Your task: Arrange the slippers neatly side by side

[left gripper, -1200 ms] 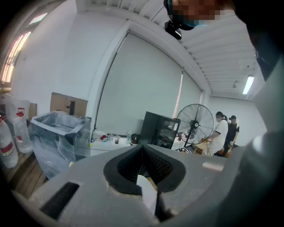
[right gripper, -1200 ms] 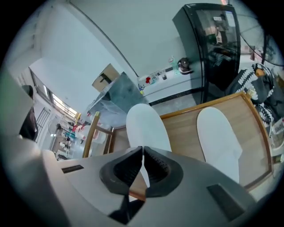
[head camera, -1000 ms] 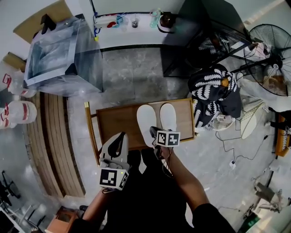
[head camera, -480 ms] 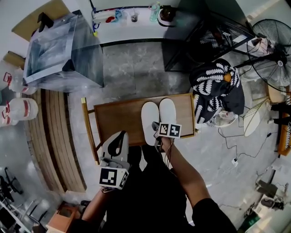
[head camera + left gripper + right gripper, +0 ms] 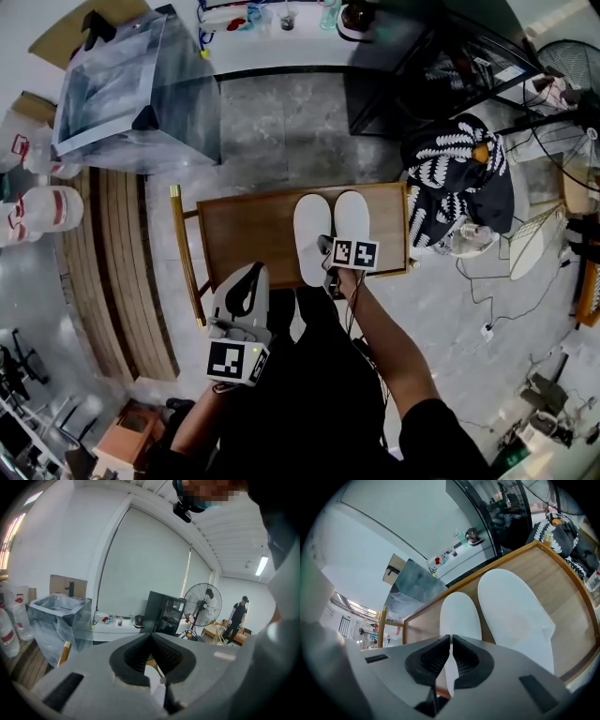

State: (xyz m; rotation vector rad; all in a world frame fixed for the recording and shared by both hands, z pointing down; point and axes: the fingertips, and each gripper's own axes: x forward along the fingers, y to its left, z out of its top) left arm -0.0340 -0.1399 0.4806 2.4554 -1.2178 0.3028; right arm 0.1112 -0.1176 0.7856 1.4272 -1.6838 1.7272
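While the right gripper (image 5: 451,660) clamps the left slipper (image 5: 461,616) by its heel, the right slipper (image 5: 513,616) lies just right of the jaws on the table (image 5: 569,597).
Left gripper (image 5: 150,653) closed, empty. Slippers look light, thin, floppy: pinch the heel edge.

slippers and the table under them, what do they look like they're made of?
The slippers look like thin white nonwoven or terry fabric, matte: flat, soft-edged, faintly creased. The table looks like wood or veneer with a smooth satin finish: visible grain, raised lighter rim.
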